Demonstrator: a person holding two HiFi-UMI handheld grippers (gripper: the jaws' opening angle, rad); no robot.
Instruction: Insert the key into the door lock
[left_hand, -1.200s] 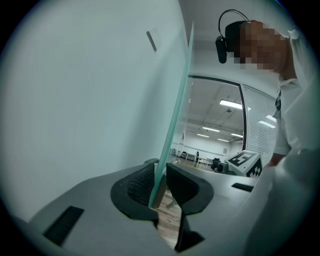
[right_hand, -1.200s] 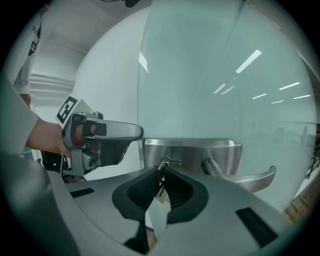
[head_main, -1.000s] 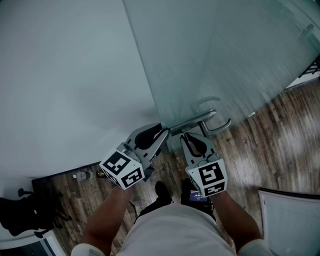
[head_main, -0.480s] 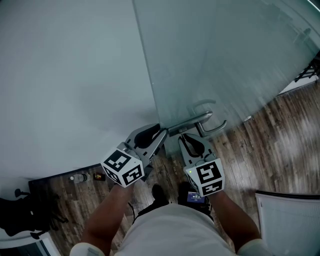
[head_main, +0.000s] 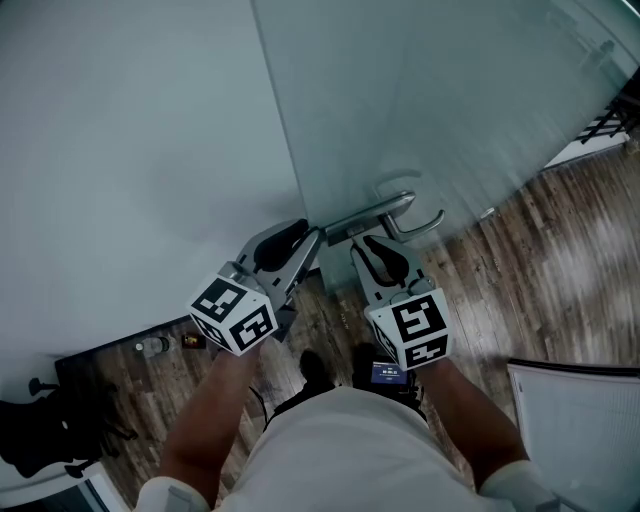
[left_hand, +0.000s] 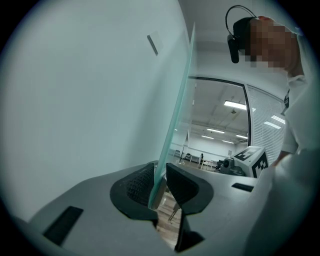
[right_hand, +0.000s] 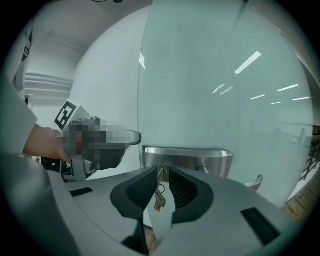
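- Silver small metal key sits pinched by its head in the right gripper jaws, with a second small key dangling below it. It is likely light, stiff and slippery, so it is best gripped flat across the head.
- Left gripper jaws clamp the edge of the frosted glass door.
- Key tip meets the brushed steel lock plate.

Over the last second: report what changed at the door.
Nothing was taken or released. Both tools and the door handle slide up-left together in the head view, so probably the camera moved. The left tool stays clamped on the edge of the glass door; the right tool keeps the key at the lock plate.
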